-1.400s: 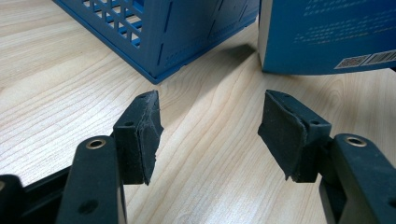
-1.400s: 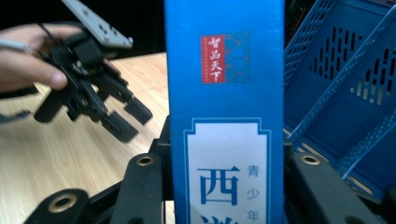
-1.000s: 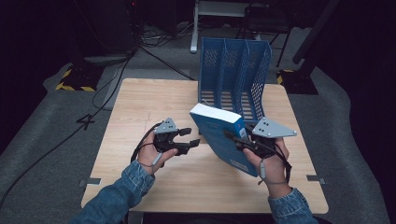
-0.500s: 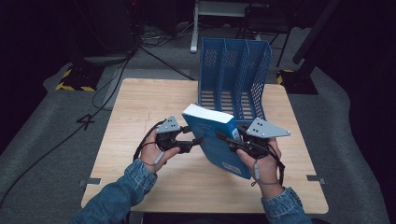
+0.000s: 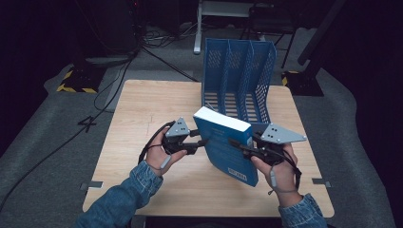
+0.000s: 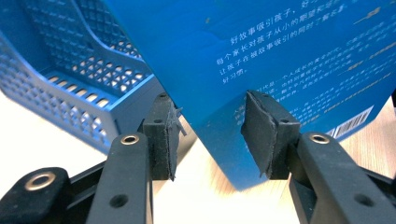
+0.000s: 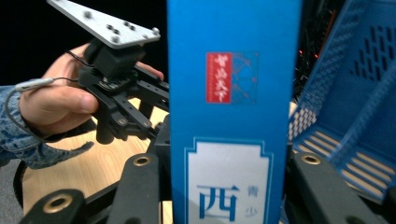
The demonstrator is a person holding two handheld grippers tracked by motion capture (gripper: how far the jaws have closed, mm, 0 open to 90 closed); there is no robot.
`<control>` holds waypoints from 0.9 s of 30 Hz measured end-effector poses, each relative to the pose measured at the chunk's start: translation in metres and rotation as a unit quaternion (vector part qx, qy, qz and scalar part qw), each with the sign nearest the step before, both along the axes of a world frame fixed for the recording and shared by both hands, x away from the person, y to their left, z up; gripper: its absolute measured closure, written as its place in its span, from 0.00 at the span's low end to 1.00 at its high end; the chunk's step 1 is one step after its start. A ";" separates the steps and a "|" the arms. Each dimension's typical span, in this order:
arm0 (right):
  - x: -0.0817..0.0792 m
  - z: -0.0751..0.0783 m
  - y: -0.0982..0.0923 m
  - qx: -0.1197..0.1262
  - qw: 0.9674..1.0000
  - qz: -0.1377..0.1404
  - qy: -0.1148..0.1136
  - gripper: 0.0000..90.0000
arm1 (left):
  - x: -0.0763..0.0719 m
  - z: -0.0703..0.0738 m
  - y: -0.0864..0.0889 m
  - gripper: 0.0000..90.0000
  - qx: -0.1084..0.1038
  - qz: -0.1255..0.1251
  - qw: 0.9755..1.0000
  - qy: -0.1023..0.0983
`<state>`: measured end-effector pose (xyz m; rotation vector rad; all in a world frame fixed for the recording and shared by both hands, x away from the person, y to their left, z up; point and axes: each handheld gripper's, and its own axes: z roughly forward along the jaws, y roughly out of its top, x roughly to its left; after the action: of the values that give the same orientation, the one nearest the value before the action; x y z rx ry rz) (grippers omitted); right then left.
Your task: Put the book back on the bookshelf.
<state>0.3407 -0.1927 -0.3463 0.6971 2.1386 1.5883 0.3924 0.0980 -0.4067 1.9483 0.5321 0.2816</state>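
Left claw (image 5: 203,142) closing — book (image 5: 223,142) between.

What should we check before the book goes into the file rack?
1. Right hand-held gripper clamped on the thick blue paperback book: ok, jaws hug its spine.
2. Left hand-held gripper grip: not ok, jaws have just been closing, book corner between them, pads not yet pressing.
3. Book lifted: ok, tilted above the light wooden table.
4. Blue perforated plastic three-slot file rack upright: ok.
5. Slots free: ok as far as visible.
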 end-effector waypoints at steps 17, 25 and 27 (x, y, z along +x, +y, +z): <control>-0.013 -0.009 -0.053 -0.032 0.997 -0.043 0.056 0.65 | 0.004 -0.008 -0.002 0.56 -0.032 -0.007 0.999 0.015; -0.008 -0.001 -0.066 -0.068 0.991 -0.071 0.087 0.65 | 0.007 -0.009 0.003 0.56 -0.036 0.003 0.999 0.021; -0.008 0.000 -0.066 -0.074 0.990 -0.078 0.088 0.66 | 0.007 -0.010 0.004 0.56 -0.037 0.003 0.999 0.021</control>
<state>0.3328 -0.2588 -0.3460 0.9597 2.2374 1.3159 0.3995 0.1015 -0.4167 1.8851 0.5684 0.2216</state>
